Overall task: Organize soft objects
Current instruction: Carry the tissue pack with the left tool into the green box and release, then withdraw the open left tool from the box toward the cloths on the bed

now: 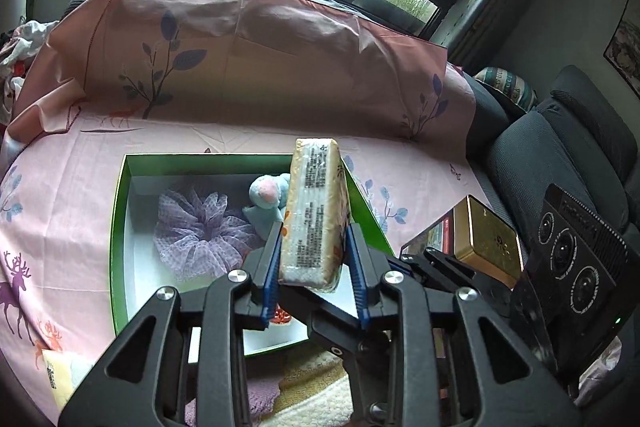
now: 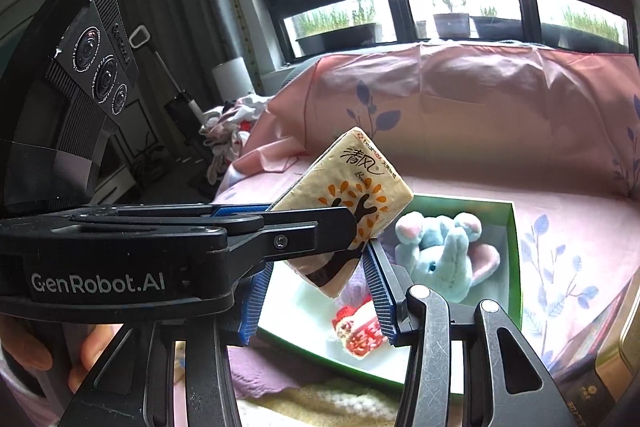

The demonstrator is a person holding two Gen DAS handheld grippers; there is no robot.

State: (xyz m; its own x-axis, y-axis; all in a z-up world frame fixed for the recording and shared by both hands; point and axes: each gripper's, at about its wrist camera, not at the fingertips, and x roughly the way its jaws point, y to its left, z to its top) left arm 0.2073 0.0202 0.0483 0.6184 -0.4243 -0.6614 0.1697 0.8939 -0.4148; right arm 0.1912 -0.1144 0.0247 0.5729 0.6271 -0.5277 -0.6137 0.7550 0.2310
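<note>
A cream tissue pack [image 1: 314, 211] with printed text stands upright between the blue pads of my left gripper [image 1: 314, 235], which is shut on it. The pack hangs above a green box [image 1: 120, 211] that lies on the pink sheet. Inside the box are a purple mesh puff [image 1: 200, 227], a blue plush toy [image 1: 266, 199] and a small red packet [image 1: 280, 317]. In the right wrist view the left gripper crosses from the left, carrying the tissue pack [image 2: 352, 187]. My right gripper [image 2: 316, 267] stands open just behind it, over the box rim [image 2: 516, 259], the plush toy [image 2: 444, 255] and the red packet [image 2: 356, 335].
A gold tin [image 1: 488, 239] sits right of the box, with grey sofa cushions [image 1: 560, 147] beyond. A heap of clothes [image 1: 16, 47] lies at far left. A yellow packet [image 1: 60, 375] and a purple knitted mat [image 1: 260, 395] are near the front. A hand [image 2: 40, 347] holds the left gripper.
</note>
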